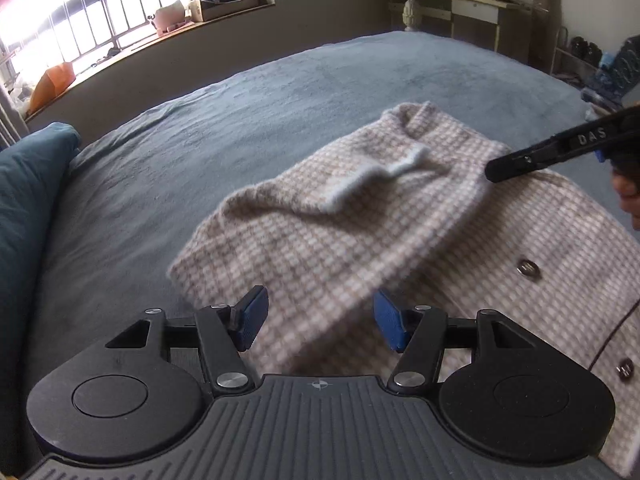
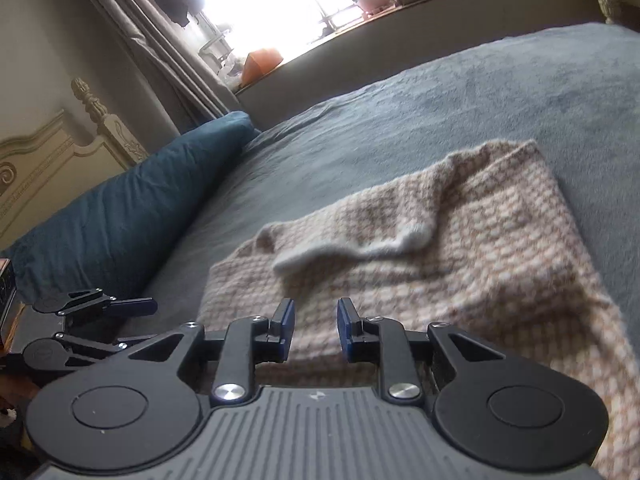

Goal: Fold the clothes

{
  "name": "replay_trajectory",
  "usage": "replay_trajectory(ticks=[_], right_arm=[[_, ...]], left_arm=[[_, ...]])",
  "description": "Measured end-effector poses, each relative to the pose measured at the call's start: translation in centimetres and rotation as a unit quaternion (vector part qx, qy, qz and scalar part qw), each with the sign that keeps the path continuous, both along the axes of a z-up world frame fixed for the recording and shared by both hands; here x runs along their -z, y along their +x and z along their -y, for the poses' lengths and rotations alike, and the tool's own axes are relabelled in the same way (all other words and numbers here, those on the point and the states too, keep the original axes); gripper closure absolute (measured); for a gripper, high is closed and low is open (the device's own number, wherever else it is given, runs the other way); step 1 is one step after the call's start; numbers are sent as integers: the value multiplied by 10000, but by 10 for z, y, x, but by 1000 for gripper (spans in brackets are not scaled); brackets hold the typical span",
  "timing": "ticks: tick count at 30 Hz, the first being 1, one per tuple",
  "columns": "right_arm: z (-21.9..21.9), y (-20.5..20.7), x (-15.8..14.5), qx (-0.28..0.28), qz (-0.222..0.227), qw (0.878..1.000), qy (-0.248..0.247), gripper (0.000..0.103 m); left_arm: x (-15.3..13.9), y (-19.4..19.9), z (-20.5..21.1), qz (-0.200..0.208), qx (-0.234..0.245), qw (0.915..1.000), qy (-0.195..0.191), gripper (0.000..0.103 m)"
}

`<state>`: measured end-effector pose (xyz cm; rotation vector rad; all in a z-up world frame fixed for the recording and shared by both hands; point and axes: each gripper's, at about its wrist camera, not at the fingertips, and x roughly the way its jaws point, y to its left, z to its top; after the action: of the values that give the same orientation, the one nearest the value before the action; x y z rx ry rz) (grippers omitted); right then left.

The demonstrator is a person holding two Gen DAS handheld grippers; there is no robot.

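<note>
Left tool [image 1: 316, 320]: open, holding nothing, low in the frame.
Right tool [image 2: 316, 328]: open a little, holding nothing.
Checked cardigan [image 1: 360, 240]: middle right, on the bed [image 1: 240, 100], partly folded.
Next: I think grab an edge, fold again.

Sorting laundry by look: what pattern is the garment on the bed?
Small beige-and-white check on the garment, clearest in the left wrist view.

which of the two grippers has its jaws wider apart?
The left gripper: a wide gap shows between its blue pads. The right gripper has a much narrower gap. Neither grips the checked cardigan.
</note>
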<state>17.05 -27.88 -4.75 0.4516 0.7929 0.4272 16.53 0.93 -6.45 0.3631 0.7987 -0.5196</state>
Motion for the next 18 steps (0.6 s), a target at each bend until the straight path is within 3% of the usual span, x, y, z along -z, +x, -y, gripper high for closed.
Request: replay_trajectory(ticks=[5,9,12,18], right_arm=[[-9,-36,-5,-292,-175,9990,295,79],[-27,-57,1,-493,-655,9954,496,79],[-38,-74,-2,-704,-678,9940,483,79],[-48,-105,3,-832,-972,9906,475,79]], left_arm=[[-2,-59,-13,-382,-389,9982,-252,44],[7,-94,-22,-1007,-882,9896,-533,44],[17,-119,-24,-1122,-1068,9855,-687,44],[39,-136,-12,-1556,-1200,9778,-721,44]])
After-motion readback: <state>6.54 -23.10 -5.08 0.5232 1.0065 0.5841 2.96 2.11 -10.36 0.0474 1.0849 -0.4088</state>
